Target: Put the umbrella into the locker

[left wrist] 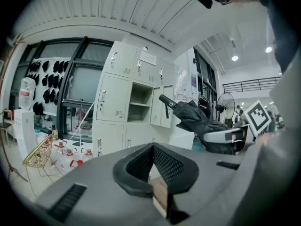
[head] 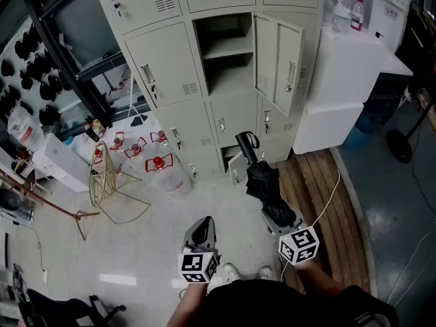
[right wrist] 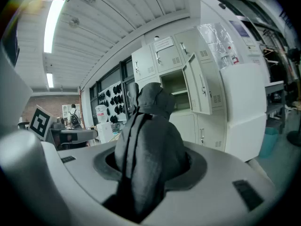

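Observation:
A black folded umbrella (head: 262, 182) points up and forward toward the bank of grey lockers, handle end leading. My right gripper (head: 276, 216) is shut on its fabric body, which fills the right gripper view as a dark bundle (right wrist: 148, 140) between the jaws. One locker (head: 228, 50) in the middle row stands open, with a shelf inside and its door (head: 286, 60) swung to the right. My left gripper (head: 202, 225) hangs lower left of the umbrella, jaws together and nothing in them. In the left gripper view the umbrella (left wrist: 197, 119) shows to the right, in front of the open locker (left wrist: 134, 102).
Several red-capped water bottles (head: 146, 148) and a gold wire rack (head: 105, 179) stand on the floor at left. A white cabinet (head: 340, 80) sits right of the lockers above a wooden platform (head: 320, 196). A small bottom locker door (head: 235, 165) is ajar.

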`<move>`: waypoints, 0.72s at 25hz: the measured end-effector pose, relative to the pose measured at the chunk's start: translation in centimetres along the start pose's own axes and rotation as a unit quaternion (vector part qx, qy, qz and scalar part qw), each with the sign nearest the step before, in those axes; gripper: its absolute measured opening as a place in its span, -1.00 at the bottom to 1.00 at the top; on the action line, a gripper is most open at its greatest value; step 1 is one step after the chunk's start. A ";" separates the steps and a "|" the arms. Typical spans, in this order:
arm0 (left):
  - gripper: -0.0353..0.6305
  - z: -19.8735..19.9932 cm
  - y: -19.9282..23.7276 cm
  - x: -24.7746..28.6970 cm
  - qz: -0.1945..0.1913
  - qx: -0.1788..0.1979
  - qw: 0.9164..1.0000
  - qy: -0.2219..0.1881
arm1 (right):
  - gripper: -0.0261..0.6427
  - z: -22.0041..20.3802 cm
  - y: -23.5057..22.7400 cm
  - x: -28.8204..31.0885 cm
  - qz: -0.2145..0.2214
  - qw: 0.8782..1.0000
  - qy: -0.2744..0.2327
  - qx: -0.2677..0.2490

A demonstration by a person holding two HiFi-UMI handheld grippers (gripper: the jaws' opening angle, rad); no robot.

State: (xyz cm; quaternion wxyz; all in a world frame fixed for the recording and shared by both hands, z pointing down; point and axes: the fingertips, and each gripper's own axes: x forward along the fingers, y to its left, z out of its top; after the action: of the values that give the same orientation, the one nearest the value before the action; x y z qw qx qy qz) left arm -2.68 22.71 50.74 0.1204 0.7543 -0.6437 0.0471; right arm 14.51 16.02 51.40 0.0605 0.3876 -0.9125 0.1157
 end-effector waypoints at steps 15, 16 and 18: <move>-0.90 0.0 0.4 0.9 -0.004 0.004 1.000 -0.011 | -0.30 0.6 0.3 0.0 0.016 1.000 -0.023 0.003; -0.90 0.0 0.4 1.0 -0.006 0.004 1.000 -0.012 | -0.29 0.7 0.5 0.0 0.021 0.999 -0.025 0.005; -0.90 0.2 0.5 1.1 -0.011 0.005 1.000 -0.013 | -0.29 0.9 1.0 0.2 0.031 0.999 -0.030 0.008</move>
State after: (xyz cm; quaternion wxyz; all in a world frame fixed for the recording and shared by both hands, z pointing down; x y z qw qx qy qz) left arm -3.01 21.57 50.80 0.1093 0.7627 -0.6362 0.0390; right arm 13.61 16.35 50.43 0.0259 0.3626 -0.9247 0.1133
